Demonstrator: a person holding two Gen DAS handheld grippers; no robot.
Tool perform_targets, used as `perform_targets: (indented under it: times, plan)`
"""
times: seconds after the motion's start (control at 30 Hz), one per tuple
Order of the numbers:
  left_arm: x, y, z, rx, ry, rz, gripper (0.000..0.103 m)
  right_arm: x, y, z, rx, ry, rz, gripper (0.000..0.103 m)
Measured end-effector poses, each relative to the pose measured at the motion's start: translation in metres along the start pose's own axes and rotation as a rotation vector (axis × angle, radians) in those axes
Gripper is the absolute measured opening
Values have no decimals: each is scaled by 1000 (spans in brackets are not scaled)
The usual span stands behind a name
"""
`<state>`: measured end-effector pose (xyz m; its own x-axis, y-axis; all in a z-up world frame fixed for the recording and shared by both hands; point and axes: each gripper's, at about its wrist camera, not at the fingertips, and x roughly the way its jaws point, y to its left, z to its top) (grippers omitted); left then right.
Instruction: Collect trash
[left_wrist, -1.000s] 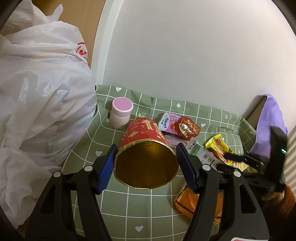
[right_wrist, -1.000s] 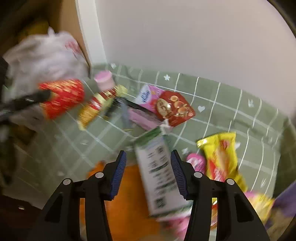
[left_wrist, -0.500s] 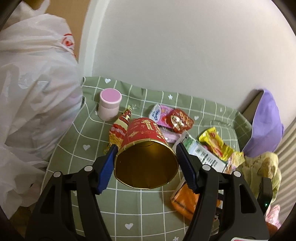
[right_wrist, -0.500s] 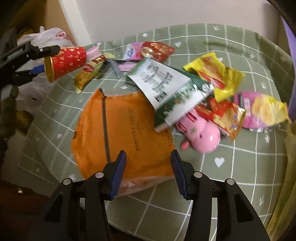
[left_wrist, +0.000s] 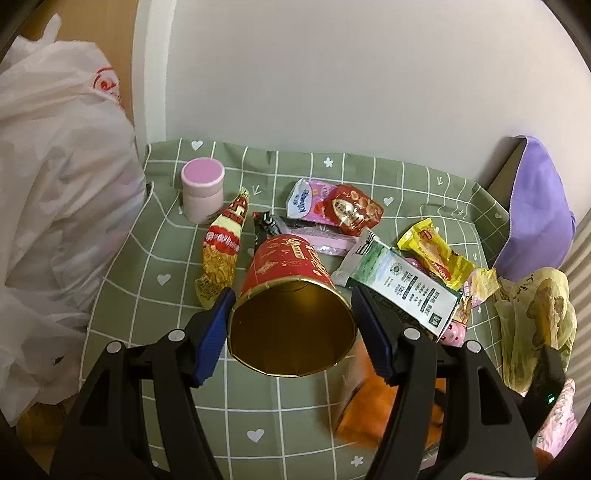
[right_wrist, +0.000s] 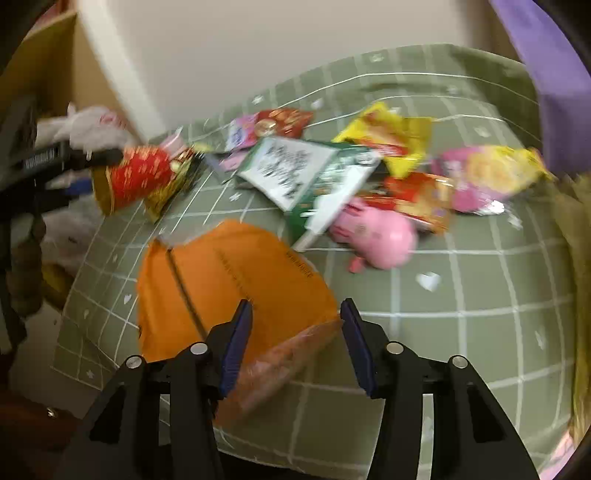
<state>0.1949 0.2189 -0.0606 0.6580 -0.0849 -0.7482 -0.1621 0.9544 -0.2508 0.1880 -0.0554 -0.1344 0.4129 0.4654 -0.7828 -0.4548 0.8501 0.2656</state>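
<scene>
Two blue pads (left_wrist: 214, 334) of the left gripper (left_wrist: 293, 332) clamped a red cup (left_wrist: 291, 295) by its rim, gold mouth toward the camera, held above the green checked cloth (left_wrist: 155, 258). The right gripper (right_wrist: 295, 343) stood open, its fingers astride the near edge of an orange bag (right_wrist: 229, 284) lying on the cloth. Beyond lay a green-and-white carton (right_wrist: 314, 177), a pink toy (right_wrist: 376, 232) and a yellow wrapper (right_wrist: 391, 136). A white plastic bag (left_wrist: 55, 192) bulged at the left edge.

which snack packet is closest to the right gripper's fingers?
The large orange packet. Its near clear end lies between the fingers of the open right gripper. The green-and-white packet and yellow packet lie farther back on the cloth.
</scene>
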Motion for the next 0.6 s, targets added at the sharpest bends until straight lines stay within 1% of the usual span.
perform_targets:
  times: [0.07,0.13,0.17,0.23,0.3,0.43,0.57,0.6]
  plan:
    - [-4,-5,4,19,-15,-2,61,11,12,3,-46,37,54,16]
    - [-10,-9,8,35,-36,-3,61,12,20,6,-71,44,98,11]
    - [-14,-11,10,41,-51,-4,61,9,24,8,-84,39,112,11]
    - [-21,-12,14,46,-76,-5,61,-2,29,14,-113,2,125,9]
    - [-29,-13,19,44,-100,-11,61,-15,28,23,-113,-37,130,8]
    - [-38,-16,26,38,-134,-31,61,-36,17,50,-121,-124,86,8]
    - [-42,-25,31,49,-161,-60,61,-53,7,82,-144,-228,-14,8]
    - [-42,-29,32,56,-163,-66,61,-56,2,91,-146,-260,-52,8]
